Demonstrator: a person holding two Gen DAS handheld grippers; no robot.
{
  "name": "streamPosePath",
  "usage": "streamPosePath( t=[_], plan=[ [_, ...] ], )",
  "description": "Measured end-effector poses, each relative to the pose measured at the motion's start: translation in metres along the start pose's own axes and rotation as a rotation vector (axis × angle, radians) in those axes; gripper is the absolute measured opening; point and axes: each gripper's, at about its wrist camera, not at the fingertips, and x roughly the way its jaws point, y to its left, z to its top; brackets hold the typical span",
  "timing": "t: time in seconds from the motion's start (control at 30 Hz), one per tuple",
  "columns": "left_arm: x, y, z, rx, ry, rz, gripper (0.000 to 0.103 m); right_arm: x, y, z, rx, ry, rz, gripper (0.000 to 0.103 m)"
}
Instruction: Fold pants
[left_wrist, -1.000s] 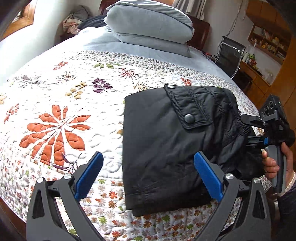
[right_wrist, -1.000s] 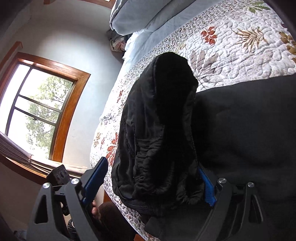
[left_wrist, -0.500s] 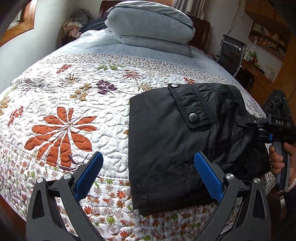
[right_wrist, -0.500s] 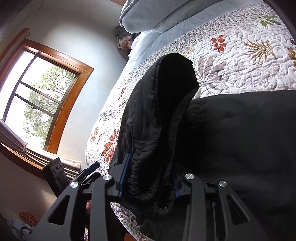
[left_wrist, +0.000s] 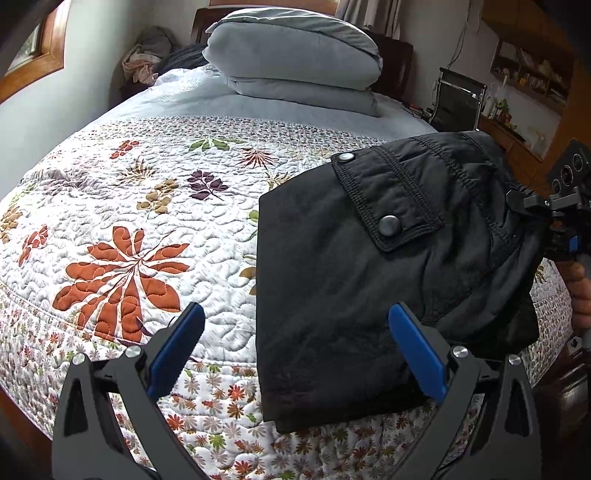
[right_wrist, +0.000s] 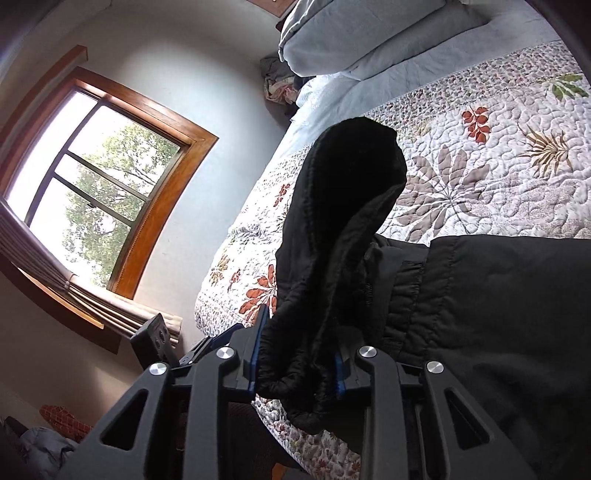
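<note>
The soft, padded black pants (left_wrist: 369, 280) lie folded on the flower-quilted bed (left_wrist: 147, 206). The right tool (right_wrist: 295, 363) is closing, pinching their bunched waistband; the left tool (left_wrist: 295, 354) hovers spread. Limp, light fabric sags, so edges grip best.

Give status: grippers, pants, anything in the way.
Right hand-held gripper closing on bunched edge of black pants. Left hand-held gripper open, nothing held. Pants partly folded on floral quilt. Nothing in the way.
</note>
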Motion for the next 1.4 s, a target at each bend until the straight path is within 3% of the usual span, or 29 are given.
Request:
streamPosePath(
  t=[0.37,0.67,0.9,1.4],
  plan=[
    [0.009,0.003,0.001,-0.043,0.043,0.009,0.100,-0.071,-0.016,0.001,0.035,-0.096,-0.012,0.028],
    [0.023,-0.028,0.003,0.021,0.080,-0.029,0.100,-0.131,-0.054,-0.014,0.094,-0.157,-0.097,0.028],
    [0.028,-0.050,0.006,0.069,0.087,-0.033,0.100,-0.132,-0.092,-0.038,0.184,-0.166,-0.087,0.028],
    [0.043,-0.058,0.002,0.060,0.122,-0.011,0.100,-0.121,-0.155,-0.079,0.334,-0.200,-0.028,0.028]
  ],
)
